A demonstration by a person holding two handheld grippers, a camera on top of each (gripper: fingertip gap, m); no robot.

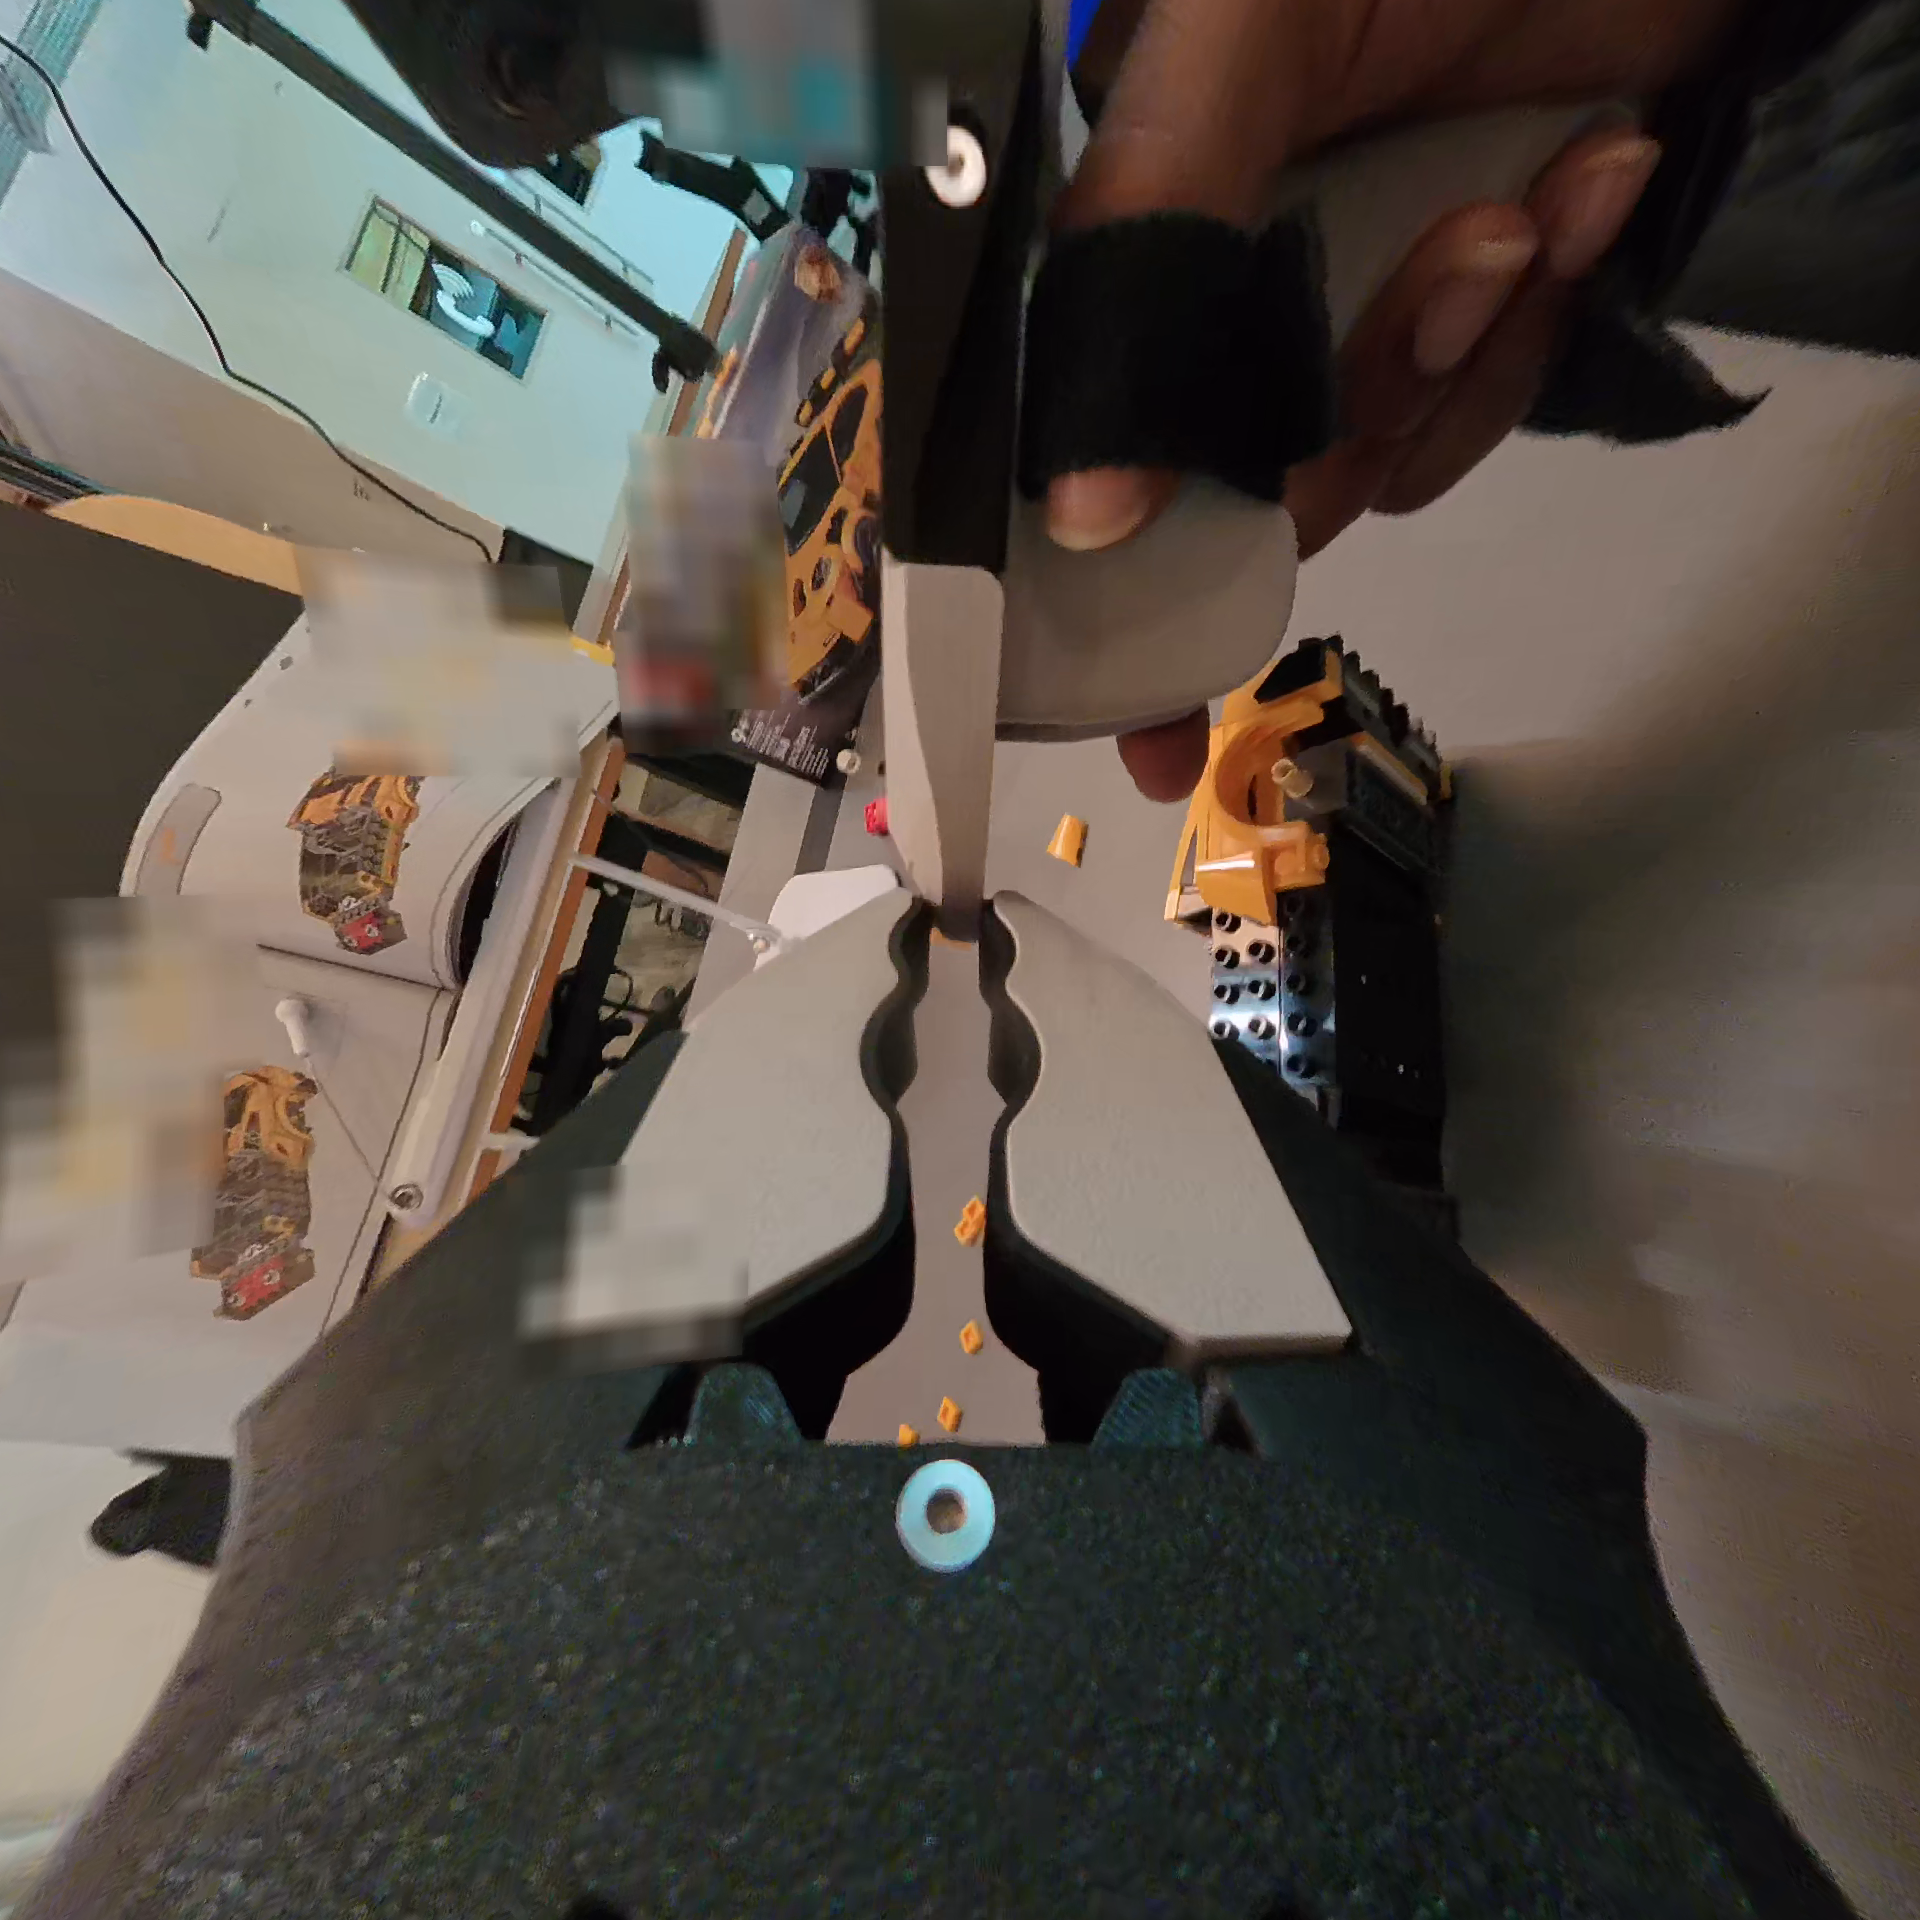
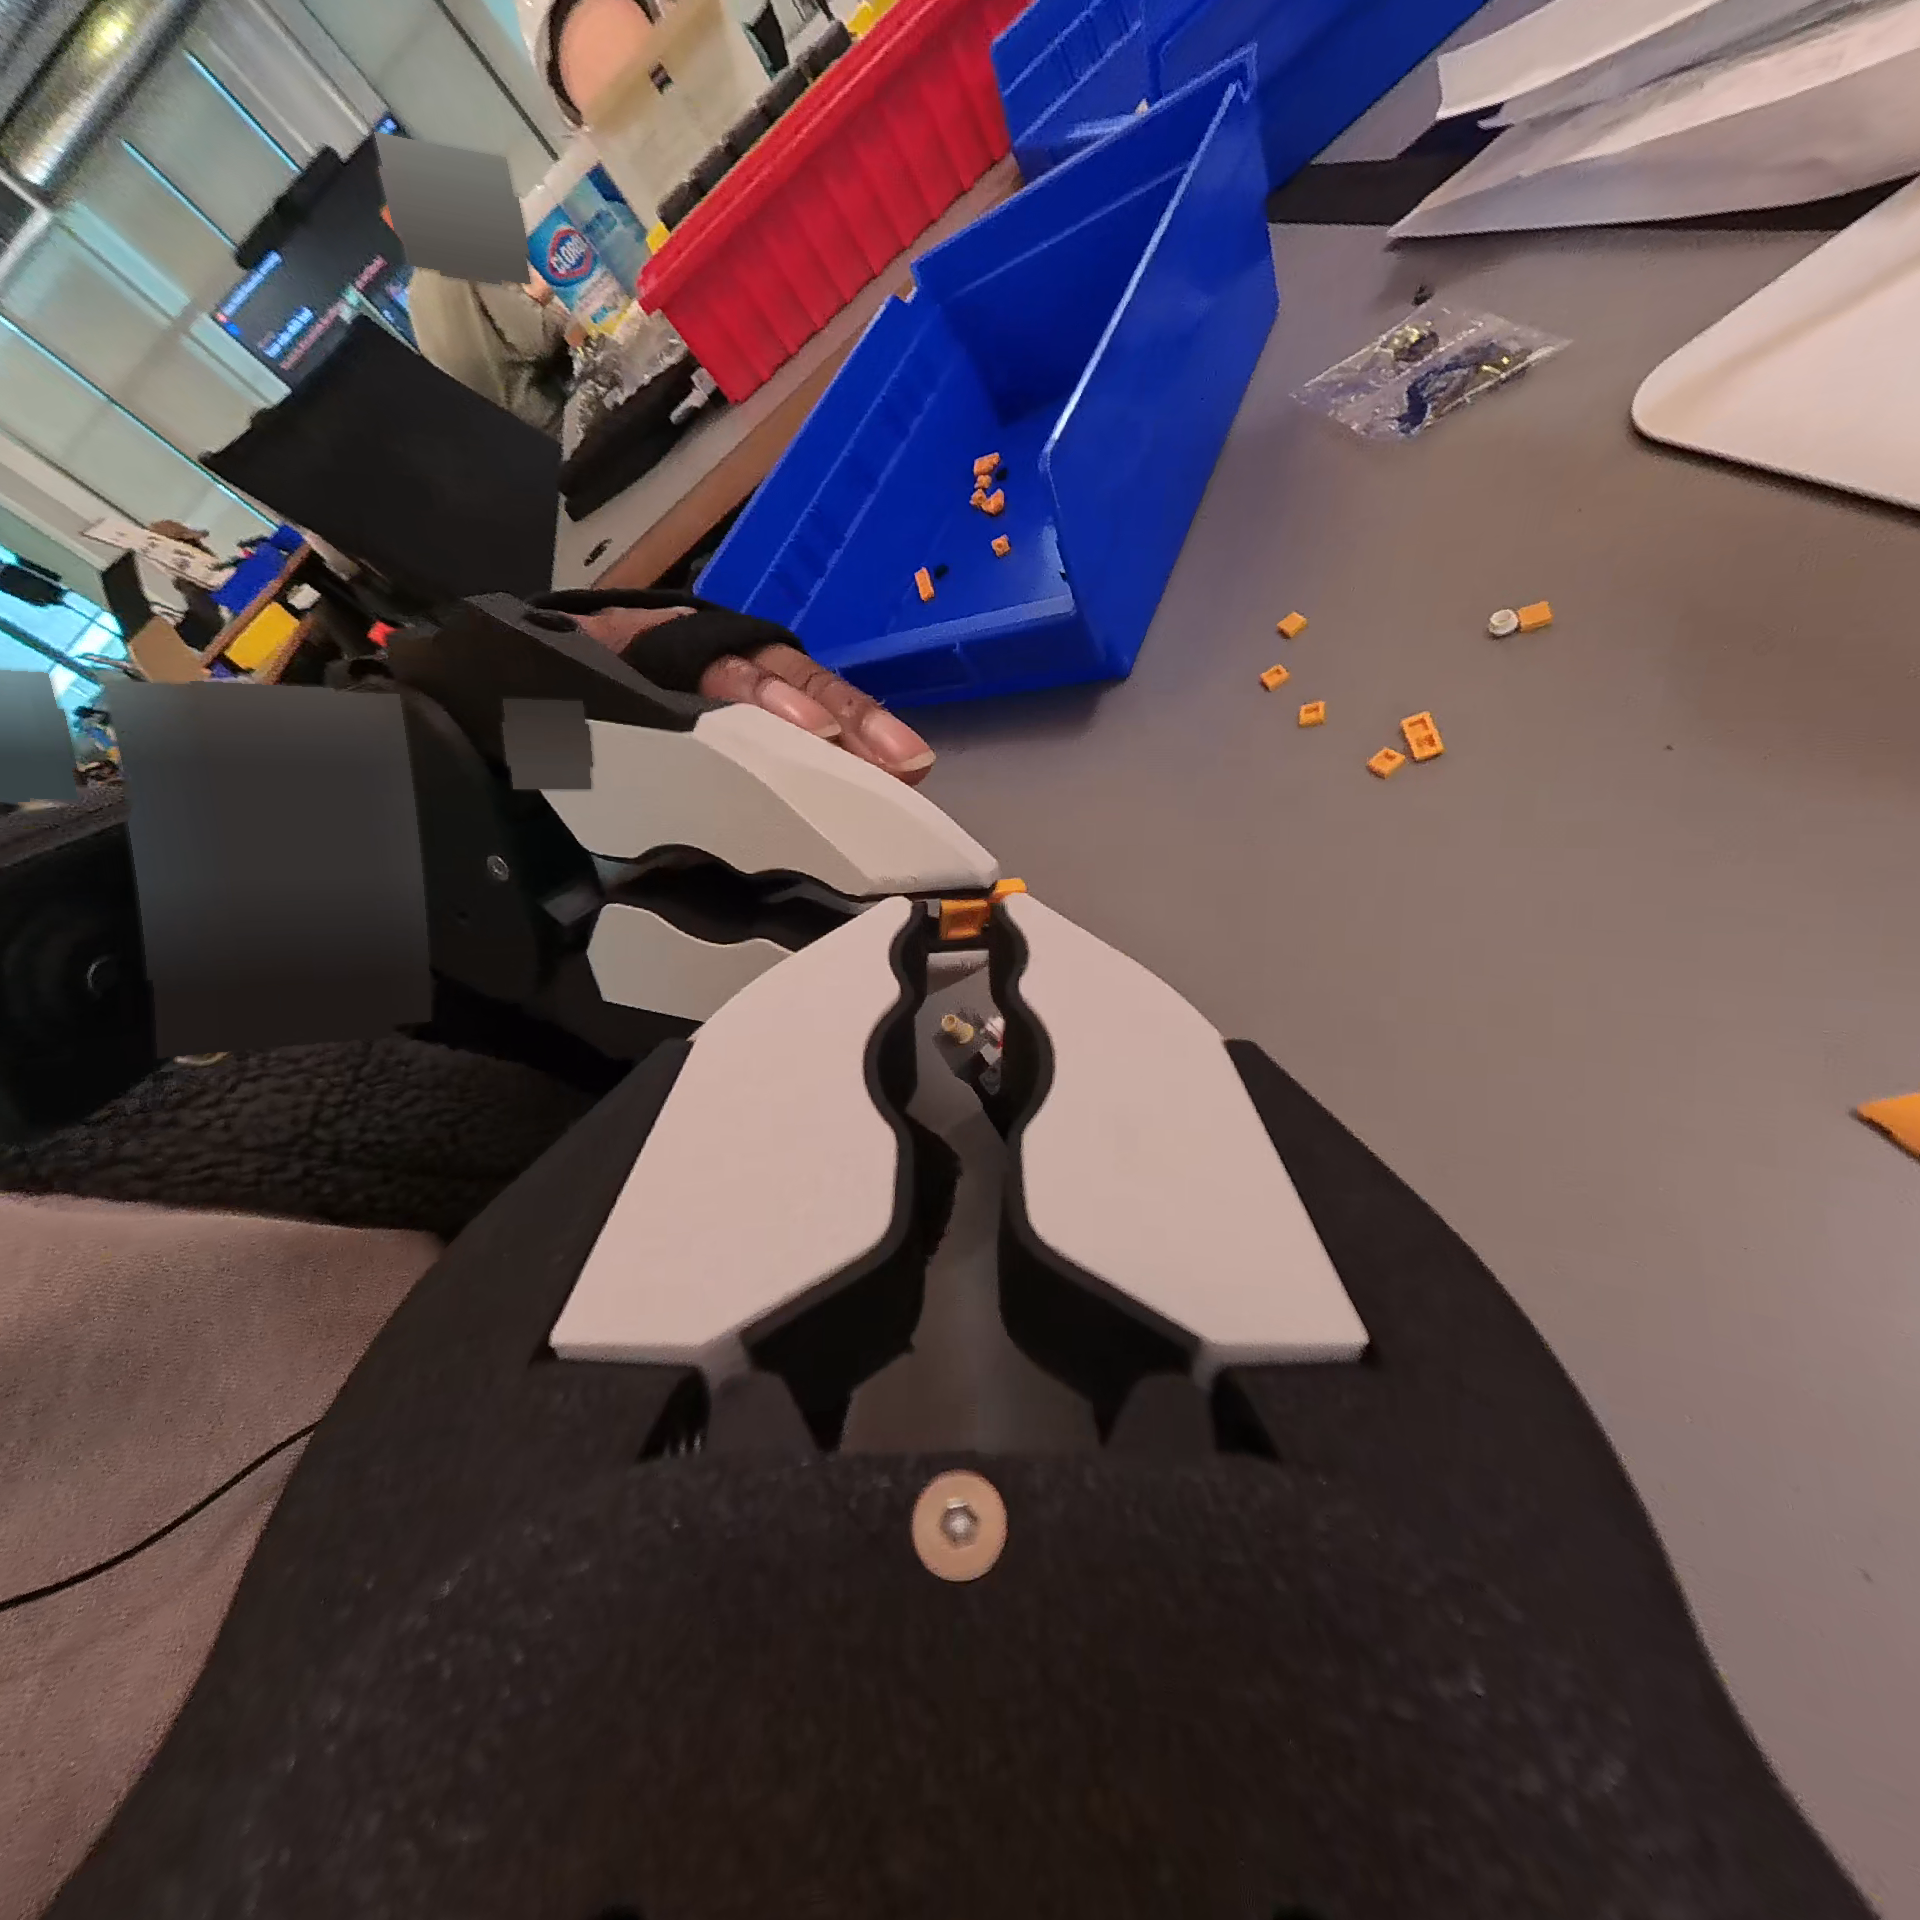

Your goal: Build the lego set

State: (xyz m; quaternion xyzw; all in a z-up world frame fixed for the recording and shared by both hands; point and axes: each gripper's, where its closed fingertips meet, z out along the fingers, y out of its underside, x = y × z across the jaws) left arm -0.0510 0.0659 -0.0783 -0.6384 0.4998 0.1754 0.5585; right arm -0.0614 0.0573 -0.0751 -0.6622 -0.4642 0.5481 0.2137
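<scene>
My left gripper (image 1: 951, 923) and my right gripper (image 2: 962, 921) meet tip to tip above the grey table (image 2: 1403, 1039). A small orange brick piece (image 2: 962, 918) sits between the right gripper's black pads, and both pads touch it. In the right wrist view the left gripper (image 2: 982, 891) comes in from the left, with a bit of orange showing at its tip. In the left wrist view the orange piece (image 1: 951, 937) shows between my left fingertips. The right gripper's grey finger (image 1: 945, 727) comes down onto it from above, held by a hand.
A black and orange brick model (image 1: 1330, 883) stands just right of the grippers. An orange slope piece (image 1: 1067, 840) and a red piece (image 1: 876, 818) lie near it. Blue bins (image 2: 1039, 468), a red bin (image 2: 831, 208), loose orange pieces (image 2: 1403, 738), a plastic bag (image 2: 1429, 379) and a white tray (image 2: 1818, 395) lie beyond.
</scene>
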